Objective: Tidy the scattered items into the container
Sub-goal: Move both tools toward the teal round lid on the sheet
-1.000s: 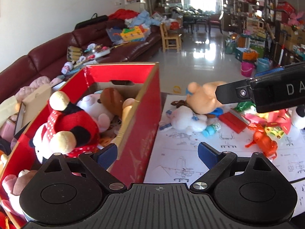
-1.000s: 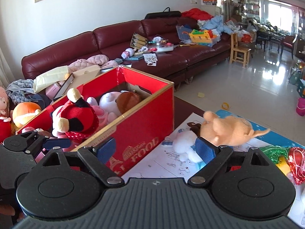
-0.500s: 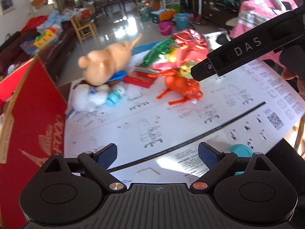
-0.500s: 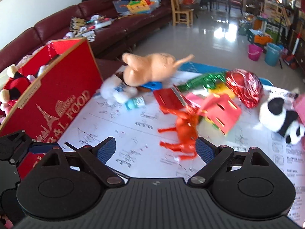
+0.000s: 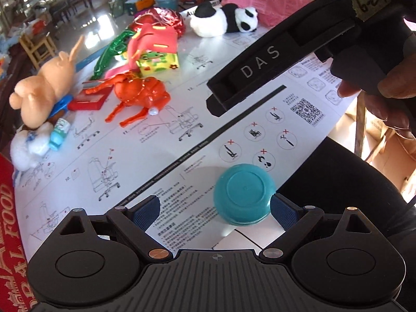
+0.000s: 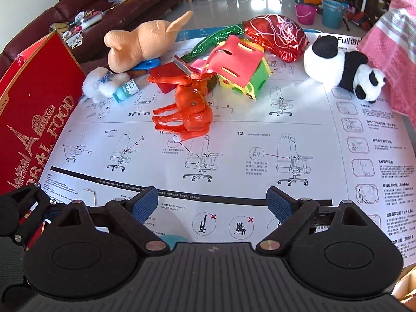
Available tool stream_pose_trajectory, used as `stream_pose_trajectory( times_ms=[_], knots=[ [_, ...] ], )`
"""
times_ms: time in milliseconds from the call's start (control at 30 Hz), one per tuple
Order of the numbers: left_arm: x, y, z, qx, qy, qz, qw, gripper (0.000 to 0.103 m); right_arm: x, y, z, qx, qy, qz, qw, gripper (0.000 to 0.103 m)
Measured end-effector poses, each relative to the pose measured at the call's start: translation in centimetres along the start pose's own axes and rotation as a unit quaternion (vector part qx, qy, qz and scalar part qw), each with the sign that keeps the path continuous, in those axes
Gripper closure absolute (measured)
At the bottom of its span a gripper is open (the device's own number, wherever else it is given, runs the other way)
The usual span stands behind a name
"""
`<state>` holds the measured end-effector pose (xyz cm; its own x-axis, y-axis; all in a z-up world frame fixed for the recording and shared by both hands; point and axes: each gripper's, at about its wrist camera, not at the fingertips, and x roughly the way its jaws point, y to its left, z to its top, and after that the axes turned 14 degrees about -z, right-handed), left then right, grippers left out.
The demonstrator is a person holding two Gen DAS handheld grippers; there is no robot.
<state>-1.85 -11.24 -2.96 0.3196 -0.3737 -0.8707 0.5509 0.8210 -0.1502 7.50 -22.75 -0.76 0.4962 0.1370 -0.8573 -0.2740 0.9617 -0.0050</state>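
Standing at the left edge of the bench (image 6: 260, 140), which is covered by a large white printed instruction sheet (image 6: 234, 156), a tall red cardboard box with gold lettering (image 6: 33, 114) is seen from outside only; its contents cannot be seen from either wrist view. A pile of scattered items lies at the far side of the sheet: a peach plush animal (image 6: 141, 44) lies on its side with one long ear pointing up and to the right, a black-and-white plush panda (image 6: 340, 70) lies on its side with its head toward the right edge, and a red foil rose balloon (image 6: 278, 37) rests behind a red-roofed yellow-and-green toy house (image 6: 239, 67). A translucent orange plastic horse (image 6: 189, 109) lies on its side in front of the pile, its legs pointing left. A small white fluffy toy (image 6: 97, 84) and a little blue bottle (image 6: 126, 89) lie beside the box.

The left hand-held gripper (image 5: 214, 208) is held low over the near edge, its fingers spread wide, with an upturned teal plastic bowl (image 5: 243, 195) between them, close against the right blue pad (image 5: 282, 210). The right hand-held gripper (image 6: 212, 200) is held above the sheet, its fingers wide apart around nothing.
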Motion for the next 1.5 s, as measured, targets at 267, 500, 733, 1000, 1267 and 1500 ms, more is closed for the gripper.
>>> stream_pose_trajectory(
  times_ms=[267,500,733,1000,1267,1500],
  knots=[
    [2.3,-1.3,0.1,0.016,0.032,0.003,0.9993,0.005,0.9,-0.9,-0.8,0.019,0.014,0.003,1.0,0.011],
    [3.4,-0.2,0.2,0.002,0.046,0.017,0.9988,0.005,1.4,-0.9,-1.0,0.025,0.023,0.005,0.999,0.011],
    [4.2,1.4,0.5,-0.02,0.046,0.02,0.9985,0.004,2.1,-0.9,-1.2,0.029,0.033,0.004,0.999,0.011],
    [4.9,3.6,1.2,-0.042,0.043,0.075,0.9954,0.003,2.8,-1.3,-1.3,0.04,0.038,-0.005,0.998,0.011],
    [3.4,2.7,1.7,-0.026,0.02,0.045,0.9984,0.003,3.6,-2.4,-1.5,0.065,0.04,-0.013,0.997,0.011],
    [5.7,1.2,2.3,0.006,0.032,0.009,0.9994,0.006,4.1,-3.4,-2.2,0.098,0.05,0.001,0.994,0.011]
  ],
)
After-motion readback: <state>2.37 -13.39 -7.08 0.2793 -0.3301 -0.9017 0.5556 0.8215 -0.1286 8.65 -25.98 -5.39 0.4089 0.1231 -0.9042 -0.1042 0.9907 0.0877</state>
